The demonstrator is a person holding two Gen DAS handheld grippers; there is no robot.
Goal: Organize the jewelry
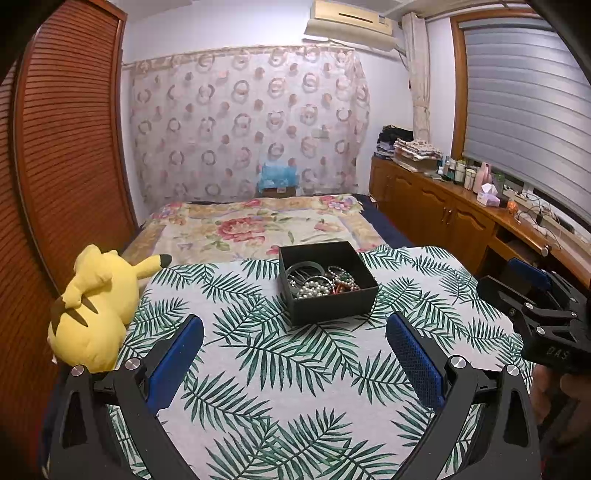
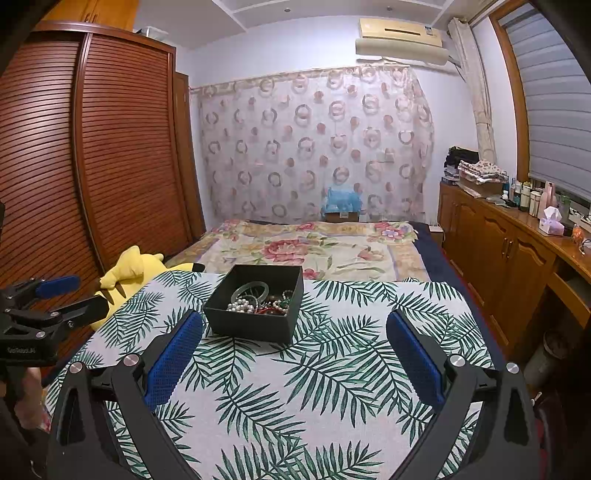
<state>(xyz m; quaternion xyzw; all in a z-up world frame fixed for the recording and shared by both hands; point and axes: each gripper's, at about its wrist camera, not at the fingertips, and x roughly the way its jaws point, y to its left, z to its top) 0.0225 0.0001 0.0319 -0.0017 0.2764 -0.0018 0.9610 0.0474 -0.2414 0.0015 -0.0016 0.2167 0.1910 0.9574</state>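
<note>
A bedroom: a table covered in a palm-leaf cloth [image 1: 295, 369] fills the lower half of both views, with a bed under a floral blanket [image 1: 258, 225] behind it and a circle-patterned curtain [image 1: 247, 125] on the far wall.

In the left wrist view the left gripper [image 1: 294, 354] sits at the bottom of the frame, its blue-padded fingers [image 1: 173, 365] spread wide with nothing between them but cloth. The right gripper [image 1: 532, 295] shows at the right edge, above the table's right side. In the right wrist view the right gripper [image 2: 294, 354] also stands wide apart and empty, and the left gripper [image 2: 55, 295] appears at the left edge, its jaws parted too.

Ahead of both, in the centre of each frame, stands a black box [image 1: 327, 282] on the cloth, lid off. Inside lies the jewelry [image 1: 321, 282]: a pale bangle, white pearl strands, and red and green beads, tangled together. Nothing lies between the grippers and the box.

At the lower left, a yellow plush toy [image 1: 92, 306] lies against the table's left edge. A slatted wooden wardrobe [image 1: 70, 129] takes the left of the frame; a wooden cabinet [image 1: 443, 206] topped with bottles and folded cloth runs along the right, under a blind [image 1: 524, 110]. An air conditioner [image 1: 351, 22] hangs at the upper right.
</note>
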